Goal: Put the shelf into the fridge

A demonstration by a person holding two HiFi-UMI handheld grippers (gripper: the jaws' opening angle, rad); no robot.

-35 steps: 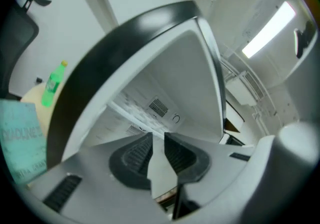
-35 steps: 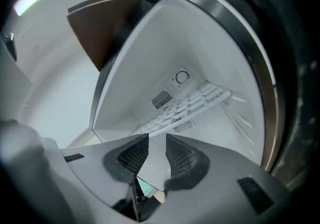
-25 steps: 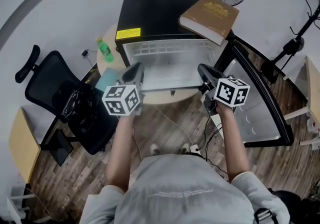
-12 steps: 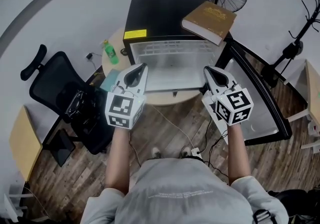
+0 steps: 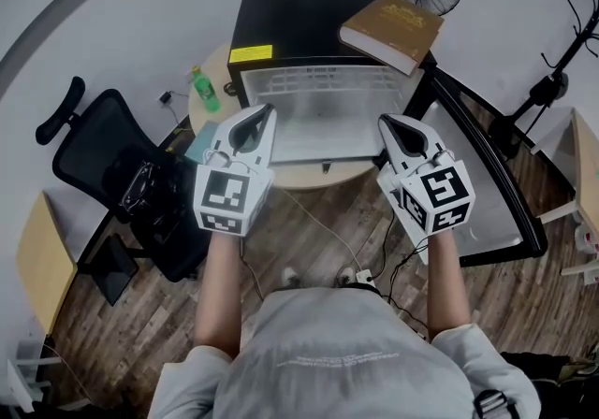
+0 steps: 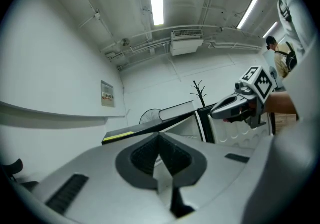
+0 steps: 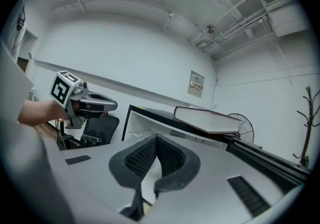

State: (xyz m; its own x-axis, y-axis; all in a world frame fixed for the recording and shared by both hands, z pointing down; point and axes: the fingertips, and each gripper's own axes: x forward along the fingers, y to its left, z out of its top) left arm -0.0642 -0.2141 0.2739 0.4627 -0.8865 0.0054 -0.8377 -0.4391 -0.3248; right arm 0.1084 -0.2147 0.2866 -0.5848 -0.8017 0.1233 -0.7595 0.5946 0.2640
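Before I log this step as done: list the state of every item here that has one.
fridge door: open, swung out to the right.
shelf: lying flat inside the fridge, free of both tongs.
left tongs: shut, empty.
right tongs: shut, empty.
book: closed, lying on the fridge top.
bottle: upright.
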